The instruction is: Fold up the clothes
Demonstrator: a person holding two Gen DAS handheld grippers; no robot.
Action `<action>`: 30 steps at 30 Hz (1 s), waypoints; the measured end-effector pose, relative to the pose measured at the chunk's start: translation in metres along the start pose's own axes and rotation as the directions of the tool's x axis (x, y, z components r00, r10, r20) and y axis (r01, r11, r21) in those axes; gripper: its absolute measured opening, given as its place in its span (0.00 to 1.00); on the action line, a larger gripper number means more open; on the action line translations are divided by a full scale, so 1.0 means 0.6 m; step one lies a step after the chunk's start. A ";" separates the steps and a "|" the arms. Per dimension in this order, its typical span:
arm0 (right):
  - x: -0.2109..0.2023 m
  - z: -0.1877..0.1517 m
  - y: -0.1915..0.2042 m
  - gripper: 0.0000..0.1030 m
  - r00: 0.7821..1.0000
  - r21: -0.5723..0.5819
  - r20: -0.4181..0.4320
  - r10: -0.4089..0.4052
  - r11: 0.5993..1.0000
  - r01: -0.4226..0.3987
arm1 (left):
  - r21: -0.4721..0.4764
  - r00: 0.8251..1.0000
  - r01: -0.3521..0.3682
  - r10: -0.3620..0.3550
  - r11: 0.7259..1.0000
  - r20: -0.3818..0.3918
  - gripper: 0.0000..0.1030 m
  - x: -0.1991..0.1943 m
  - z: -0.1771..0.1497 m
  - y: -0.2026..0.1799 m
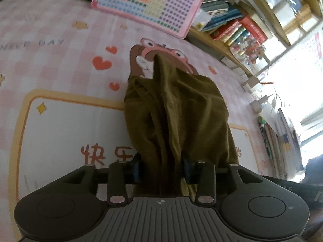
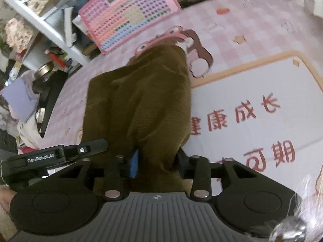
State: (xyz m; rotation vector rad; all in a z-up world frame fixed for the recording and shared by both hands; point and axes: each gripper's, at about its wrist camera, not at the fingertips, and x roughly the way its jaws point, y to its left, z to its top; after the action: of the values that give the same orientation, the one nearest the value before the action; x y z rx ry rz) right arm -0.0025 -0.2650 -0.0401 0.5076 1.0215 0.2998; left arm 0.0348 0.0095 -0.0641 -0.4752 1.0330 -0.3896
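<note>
Fingers (image 1: 136,169) of the left gripper (image 1: 161,170) are clenched on a bunched edge of the olive-brown garment (image 1: 175,109), and those of the right gripper (image 2: 156,163) pinch another part of the same cloth in the same way, the blue pads (image 2: 134,164) pressed into the fabric on both sides. From each pair of fingers the garment runs forward and hangs in loose vertical folds, its far end reaching toward the cartoon bear (image 1: 161,50) printed on the pink checked play mat (image 1: 60,50) beyond the fingertips; whether that far end rests on the mat or hangs just clear of it I cannot tell. Holding it at two points like this looks like a way to let its weight pull the creases out and to find a straight edge before laying it down, so I judge the folding itself as barely begun. Ahead of the fingers and past the garment, a pink keyboard-like toy board (image 1: 149,6) leans at the mat's edge, with shelves of books (image 1: 238,30) off to the right of the left fingers. Another black gripper body (image 2: 58,155) shows just left of the right fingers, which suggests the two hands are close together, the cloth gathered narrow between them.
</note>
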 end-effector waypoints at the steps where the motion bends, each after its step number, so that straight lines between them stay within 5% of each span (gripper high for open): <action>1: 0.002 0.000 -0.004 0.45 1.000 0.016 -0.005 0.003 1.000 -0.003 | -0.014 1.000 0.003 -0.003 1.000 -0.008 0.53 0.004 0.000 0.005; 10: 0.017 0.002 -0.026 0.54 0.998 0.096 -0.023 0.050 0.994 -0.048 | -0.067 0.999 0.052 -0.053 0.996 -0.012 0.53 0.021 0.003 0.012; 14: 0.024 0.001 -0.015 0.37 0.998 0.064 -0.029 0.048 0.997 -0.046 | -0.050 0.999 0.041 -0.042 0.998 -0.020 0.39 0.026 0.003 0.003; 16: 0.018 -0.001 0.003 0.31 1.000 0.003 -0.011 0.029 1.000 -0.029 | -0.033 0.999 0.040 -0.040 0.999 -0.009 0.30 0.019 0.001 -0.003; 23: -0.015 -0.012 0.066 0.27 0.995 -0.216 0.100 -0.009 0.976 0.031 | 0.059 0.997 0.033 -0.038 0.998 0.073 0.28 -0.020 -0.004 -0.029; 30: -0.030 -0.020 0.082 0.27 0.991 -0.255 0.135 0.015 0.967 0.020 | 0.096 0.991 0.039 -0.051 0.995 0.122 0.28 -0.051 -0.009 -0.034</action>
State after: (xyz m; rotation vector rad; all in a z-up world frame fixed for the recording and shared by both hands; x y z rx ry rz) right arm -0.0221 -0.2285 -0.0058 0.2881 0.8355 0.3841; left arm 0.0139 0.0075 -0.0334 -0.4342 0.8808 -0.4412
